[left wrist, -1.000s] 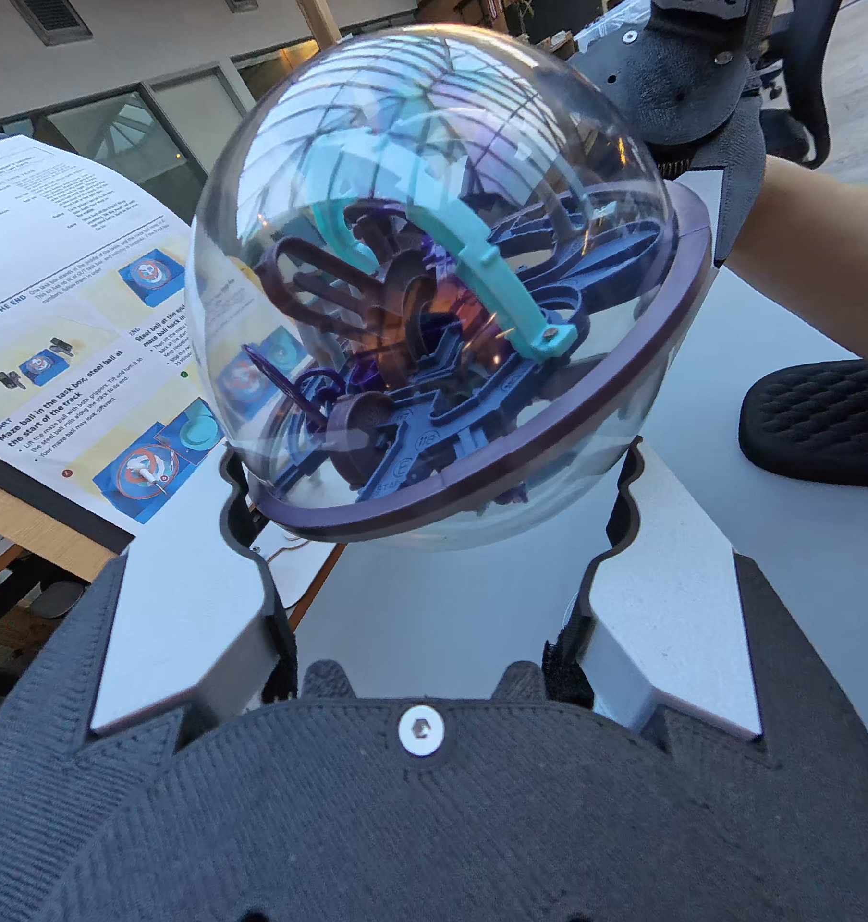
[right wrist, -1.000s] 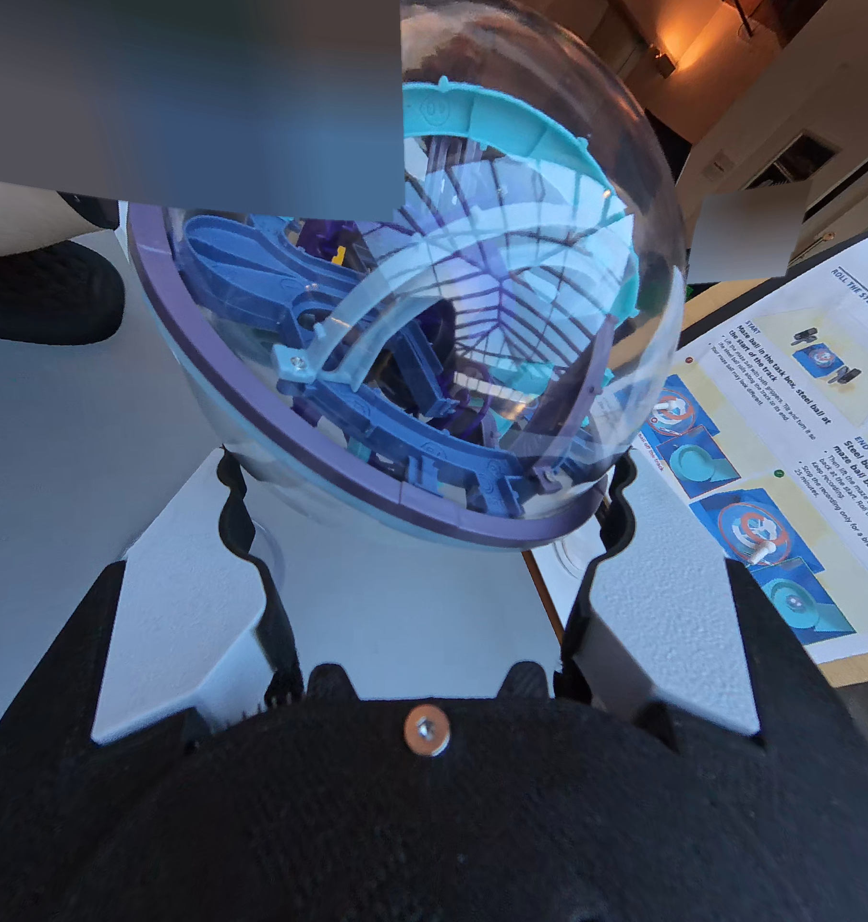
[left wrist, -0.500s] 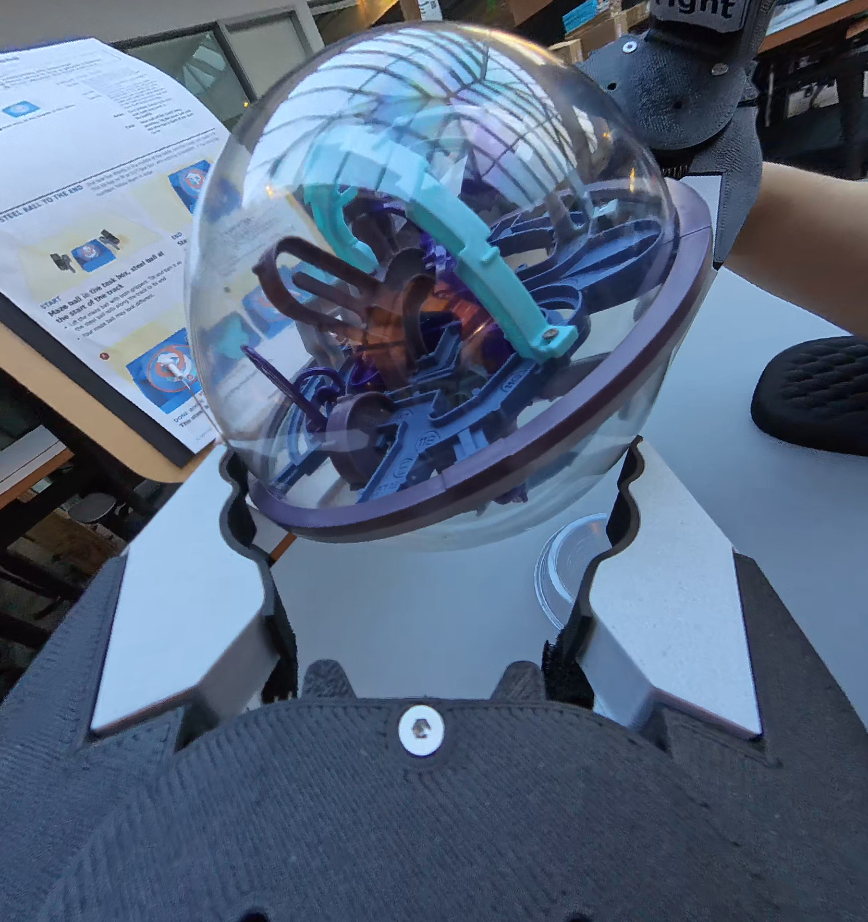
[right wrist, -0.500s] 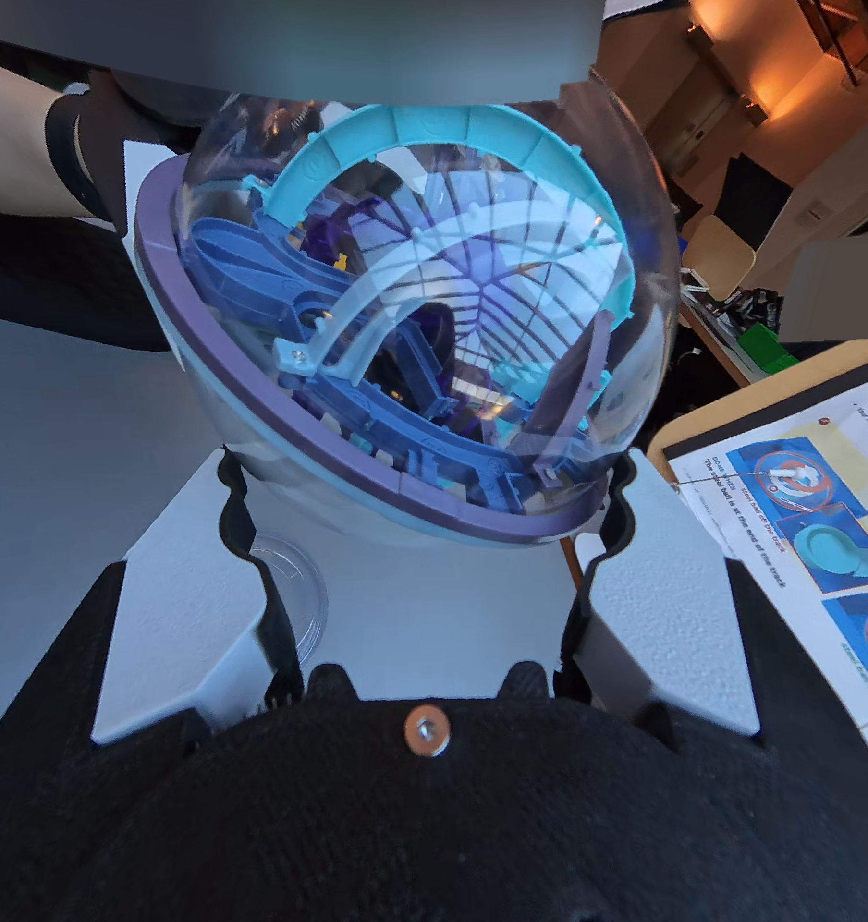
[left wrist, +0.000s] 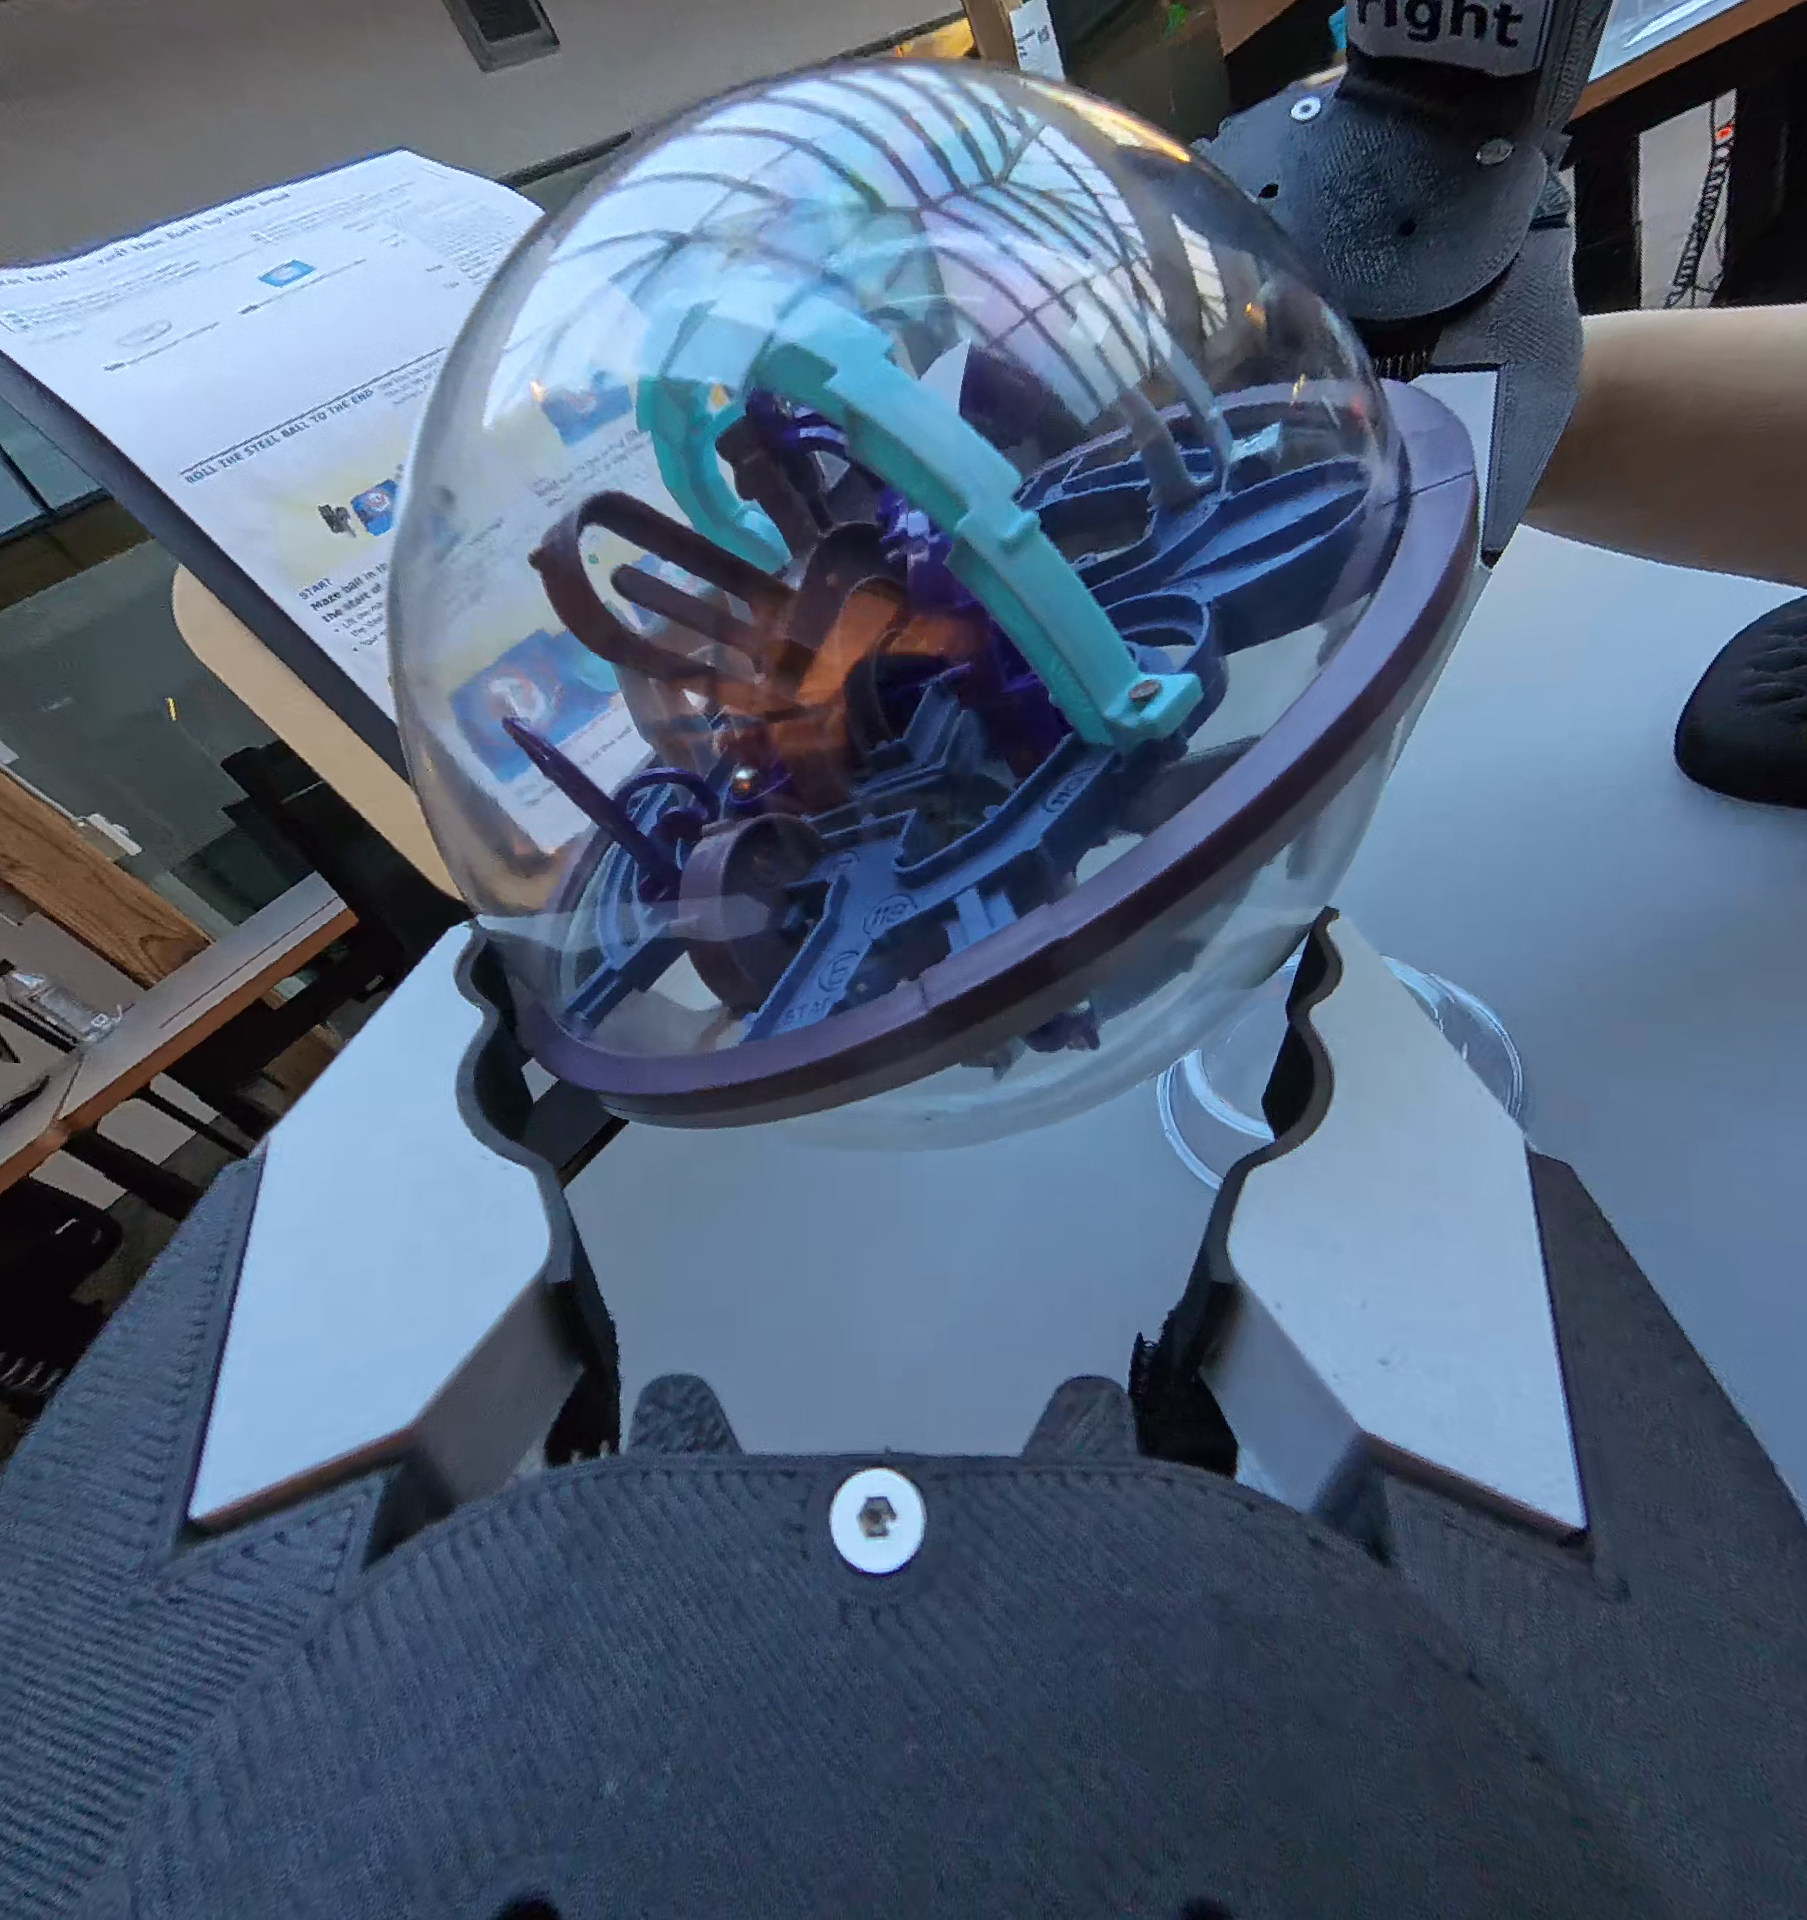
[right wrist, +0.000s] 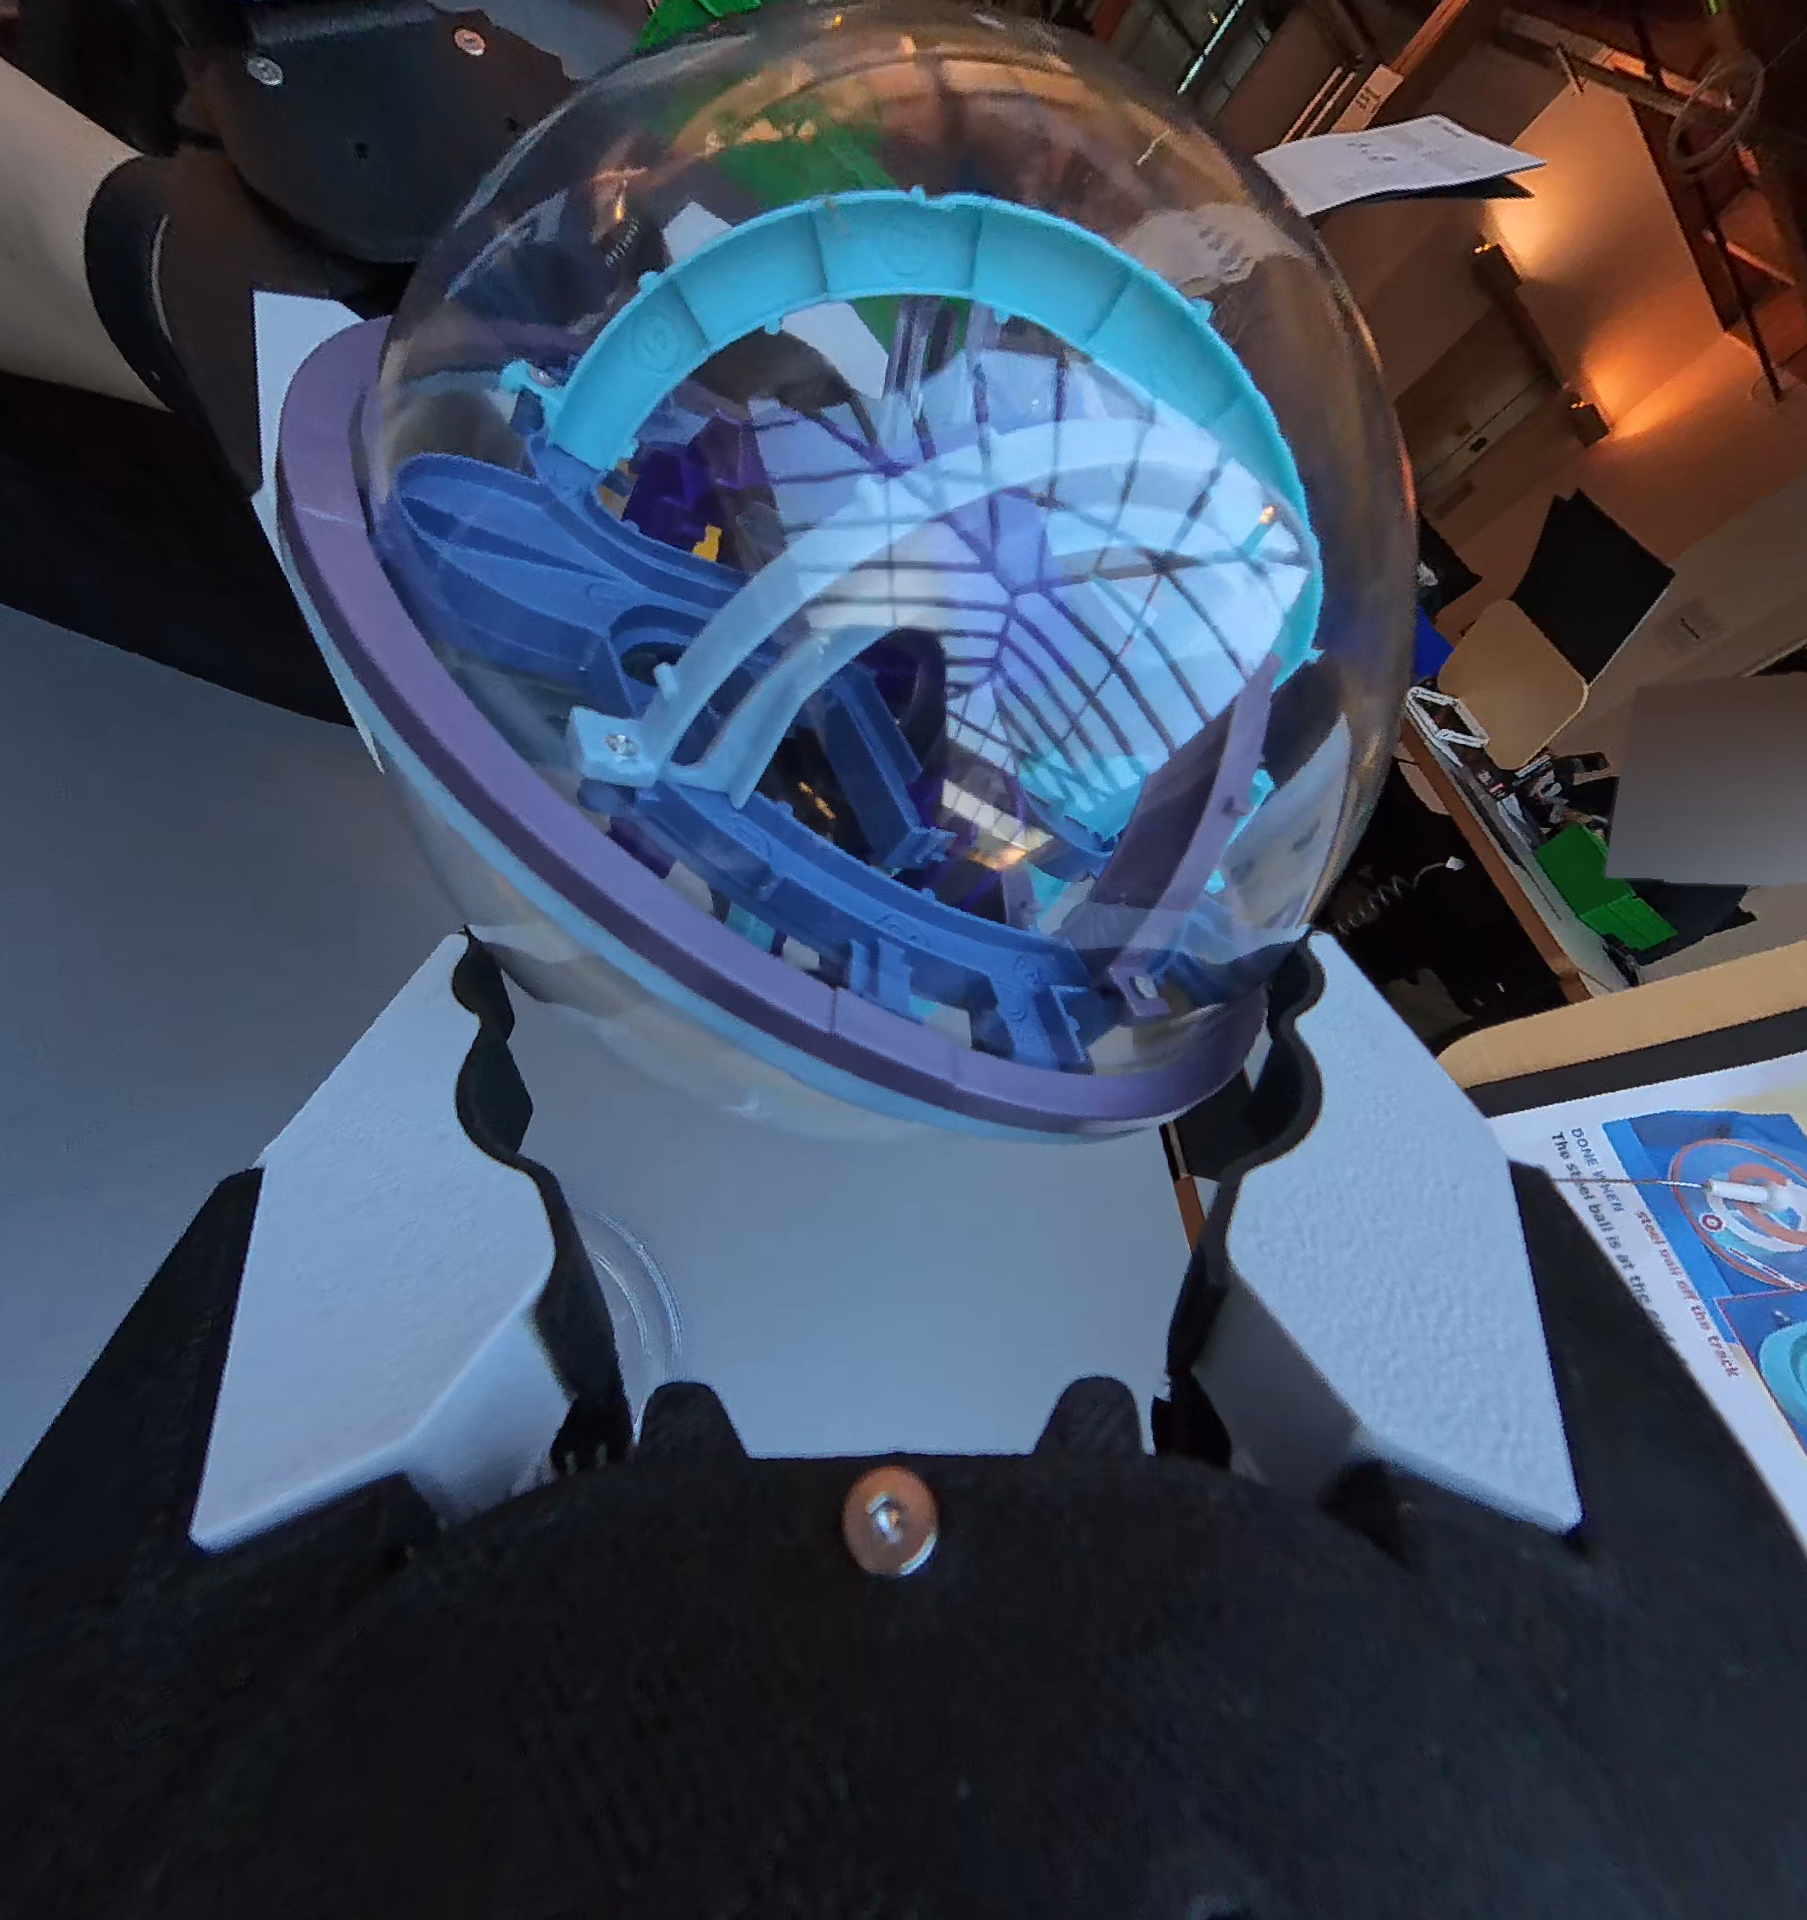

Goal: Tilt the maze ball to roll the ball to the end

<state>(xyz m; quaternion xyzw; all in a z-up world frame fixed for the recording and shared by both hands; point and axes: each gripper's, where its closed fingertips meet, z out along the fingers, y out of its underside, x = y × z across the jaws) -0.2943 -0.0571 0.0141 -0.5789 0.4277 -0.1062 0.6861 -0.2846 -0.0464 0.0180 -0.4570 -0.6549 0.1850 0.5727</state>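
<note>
The maze ball (left wrist: 878,582) is a clear sphere with a purple rim band and blue, teal and purple tracks inside. It is held tilted in the air above the grey table (left wrist: 1626,935). My left gripper (left wrist: 894,997) is shut on its lower half, one finger on each side. My right gripper (right wrist: 883,997) grips the ball (right wrist: 878,644) the same way from the opposite side, and its body shows in the left wrist view (left wrist: 1398,187). A tiny shiny bead (left wrist: 741,781), perhaps the steel ball, sits low among the blue tracks.
A printed instruction sheet on a board lies beside the table (left wrist: 255,343) (right wrist: 1709,1247). A clear round plastic stand (left wrist: 1450,1049) (right wrist: 629,1299) sits on the table under the ball. A black pad (left wrist: 1782,707) lies at the right. A person's forearm (left wrist: 1709,436) reaches in.
Both grippers have turned and tilted the ball together, so the background has swung round. The clear stand has come into view below. Both grips are unchanged.
</note>
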